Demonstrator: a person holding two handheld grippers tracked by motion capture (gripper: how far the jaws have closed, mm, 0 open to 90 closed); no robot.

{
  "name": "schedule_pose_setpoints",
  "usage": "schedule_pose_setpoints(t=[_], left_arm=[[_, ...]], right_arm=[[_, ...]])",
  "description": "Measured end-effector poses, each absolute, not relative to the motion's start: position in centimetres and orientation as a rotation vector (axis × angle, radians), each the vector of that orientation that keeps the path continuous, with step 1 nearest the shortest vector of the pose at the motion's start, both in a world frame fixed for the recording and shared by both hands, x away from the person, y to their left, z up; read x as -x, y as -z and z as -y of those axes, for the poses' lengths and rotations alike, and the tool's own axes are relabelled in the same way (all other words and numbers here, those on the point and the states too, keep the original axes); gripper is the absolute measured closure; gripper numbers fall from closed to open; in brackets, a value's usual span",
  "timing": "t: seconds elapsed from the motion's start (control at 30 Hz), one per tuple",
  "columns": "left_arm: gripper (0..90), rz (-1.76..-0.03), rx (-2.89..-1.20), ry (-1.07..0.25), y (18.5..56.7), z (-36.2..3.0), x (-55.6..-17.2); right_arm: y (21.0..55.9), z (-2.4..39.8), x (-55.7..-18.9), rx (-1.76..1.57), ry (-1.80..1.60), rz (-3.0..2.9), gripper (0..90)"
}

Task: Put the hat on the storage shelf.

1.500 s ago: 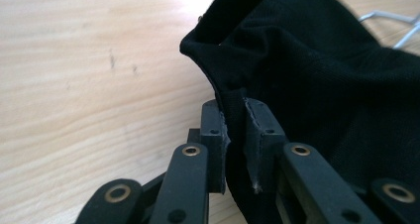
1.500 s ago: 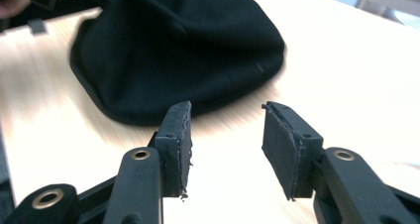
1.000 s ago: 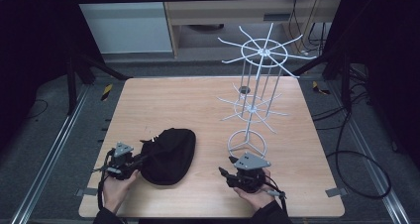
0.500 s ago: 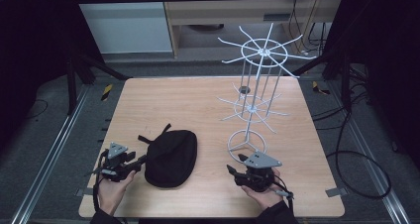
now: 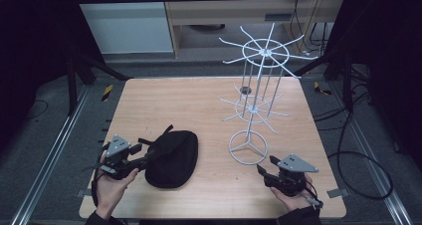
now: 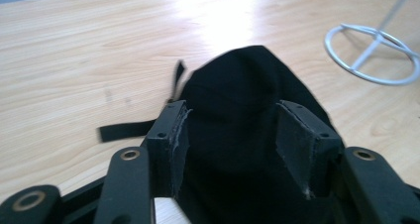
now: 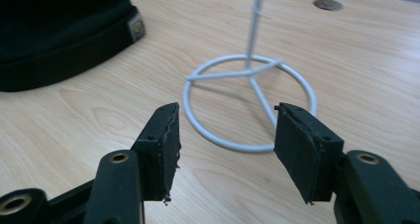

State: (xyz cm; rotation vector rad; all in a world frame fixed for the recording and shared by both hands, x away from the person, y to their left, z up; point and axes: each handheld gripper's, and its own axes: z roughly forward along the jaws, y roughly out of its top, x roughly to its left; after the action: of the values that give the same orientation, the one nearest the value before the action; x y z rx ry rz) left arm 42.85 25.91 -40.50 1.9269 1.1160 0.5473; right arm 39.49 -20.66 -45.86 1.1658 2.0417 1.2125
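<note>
A black fabric cap (image 5: pixel 172 158) with a loose strap (image 6: pixel 124 131) lies on the wooden table (image 5: pixel 174 100) at the front left. My left gripper (image 5: pixel 148 158) is at the cap's left edge. In the left gripper view it (image 6: pixel 230 130) is open, with the cap's (image 6: pixel 237 90) near edge lying between the jaws. A white wire display rack (image 5: pixel 259 80) stands to the right on a ring base (image 5: pixel 248 147). My right gripper (image 5: pixel 266 165) is open and empty just in front of and to the right of that base (image 7: pixel 250 102).
The rack's upper wheel of hooks (image 5: pixel 267 50) spreads wide above the table's back right. A small round hole (image 7: pixel 327 4) sits in the tabletop behind the rack. Bare wood lies at the back left. Metal rails run beside the table.
My right gripper has moved to the right along the front edge, away from the cap. The left gripper and the cap have hardly moved.
</note>
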Motion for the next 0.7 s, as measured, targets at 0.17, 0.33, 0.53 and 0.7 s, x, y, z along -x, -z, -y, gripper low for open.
schedule_pose_setpoints(t=[0.17,0.33,0.53,0.7], left_arm=[[43.8,-1.084,-2.003,-0.536,40.8,-24.3,-43.7],[41.2,-1.072,-2.109,-0.513,42.0,-22.3,-45.0],[40.8,-1.071,-2.200,-0.518,43.5,-21.3,-46.1],[48.6,-1.091,-2.231,-0.518,44.5,-21.1,-46.9]], right_arm=[[46.1,21.6,-39.4,-1.197,-1.189,-2.033,42.9],[46.4,21.8,-39.6,-1.206,-1.156,-2.057,42.4],[46.8,21.8,-39.9,-1.212,-1.131,-2.081,41.9],[47.0,21.7,-40.1,-1.211,-1.121,-2.094,41.6]])
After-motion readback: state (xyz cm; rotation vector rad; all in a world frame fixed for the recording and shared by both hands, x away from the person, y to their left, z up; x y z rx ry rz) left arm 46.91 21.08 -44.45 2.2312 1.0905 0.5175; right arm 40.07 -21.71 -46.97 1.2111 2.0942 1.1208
